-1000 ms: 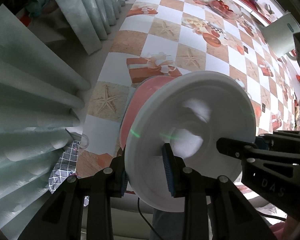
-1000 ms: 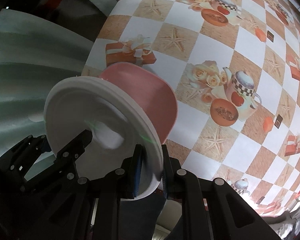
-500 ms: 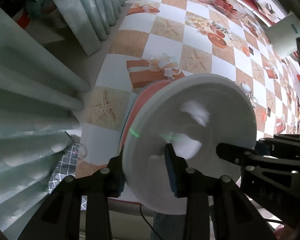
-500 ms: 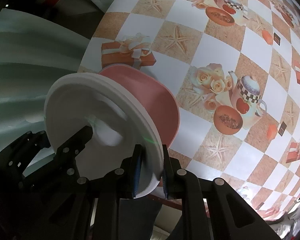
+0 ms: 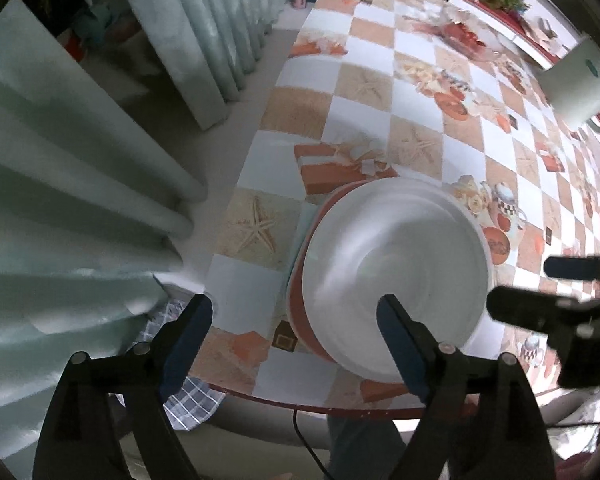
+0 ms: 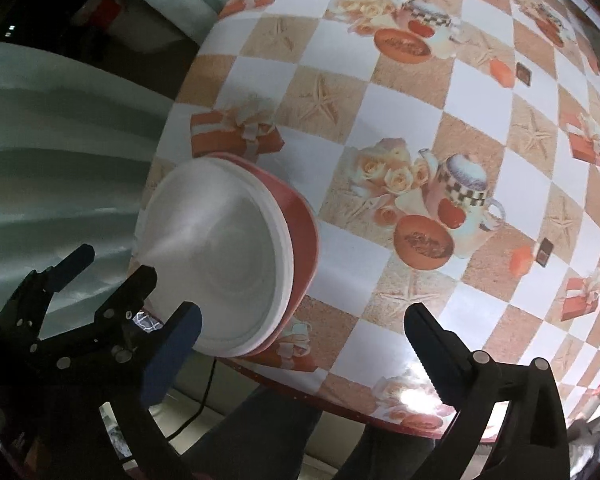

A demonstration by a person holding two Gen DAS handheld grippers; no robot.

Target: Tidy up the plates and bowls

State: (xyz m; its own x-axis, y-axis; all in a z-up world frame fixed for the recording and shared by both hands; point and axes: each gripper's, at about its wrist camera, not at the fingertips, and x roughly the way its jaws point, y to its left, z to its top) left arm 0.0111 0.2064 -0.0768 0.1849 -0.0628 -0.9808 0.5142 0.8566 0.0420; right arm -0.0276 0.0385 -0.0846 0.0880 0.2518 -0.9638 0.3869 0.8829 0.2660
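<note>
Both grippers have just been opening: the left gripper and the right gripper now stand with fingers spread, pinching nothing. The white plate lies on a pink plate near the table edge, just ahead of the fingers, its rim between the left ones.

A plate lies on top of a stack, over a second plate whose rim shows beneath it, near the near edge of the table. A further layer may lie under these, though blur hides it. Curtains hang left of the table. A dish sits far back, with a box to its right.
</note>
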